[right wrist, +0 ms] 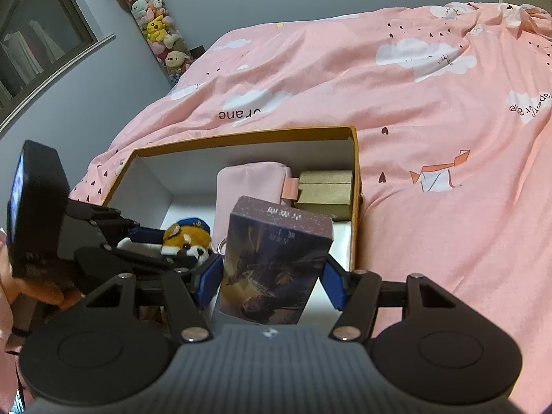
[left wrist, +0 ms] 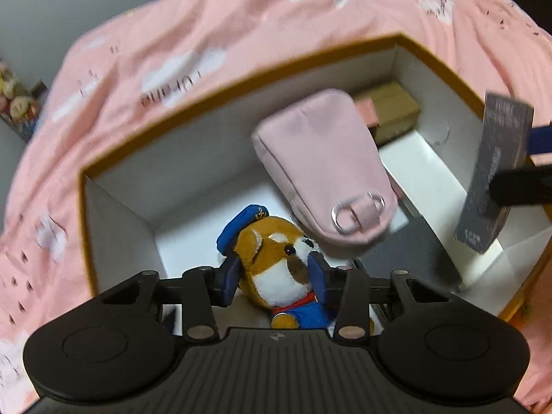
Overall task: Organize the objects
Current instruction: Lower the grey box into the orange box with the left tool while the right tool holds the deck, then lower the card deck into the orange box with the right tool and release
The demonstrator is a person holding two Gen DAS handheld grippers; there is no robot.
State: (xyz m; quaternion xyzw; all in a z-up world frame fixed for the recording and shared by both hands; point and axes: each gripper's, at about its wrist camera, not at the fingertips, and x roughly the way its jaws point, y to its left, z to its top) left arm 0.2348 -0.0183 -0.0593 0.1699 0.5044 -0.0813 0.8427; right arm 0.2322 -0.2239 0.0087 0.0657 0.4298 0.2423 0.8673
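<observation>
An open orange-rimmed box (left wrist: pixel 241 79) with white walls lies on the bed; it also shows in the right wrist view (right wrist: pixel 241 136). My left gripper (left wrist: pixel 276 276) is shut on a plush dog (left wrist: pixel 276 262) with a blue cap, held inside the box's near left part; the dog also shows in the right wrist view (right wrist: pixel 188 239). My right gripper (right wrist: pixel 272 276) is shut on a dark printed card box (right wrist: pixel 272 258), held upright over the box; the card box also shows in the left wrist view (left wrist: pixel 493 172). A pink pouch (left wrist: pixel 321 162) lies in the box's middle.
A gold-brown small box (right wrist: pixel 326 189) sits in the box's far right corner, beside the pink pouch (right wrist: pixel 248 186). A dark flat item (left wrist: pixel 410 258) lies on the box floor. The pink cloud-print duvet (right wrist: pixel 431 120) surrounds the box. A tube of plush toys (right wrist: pixel 157 27) stands by the wall.
</observation>
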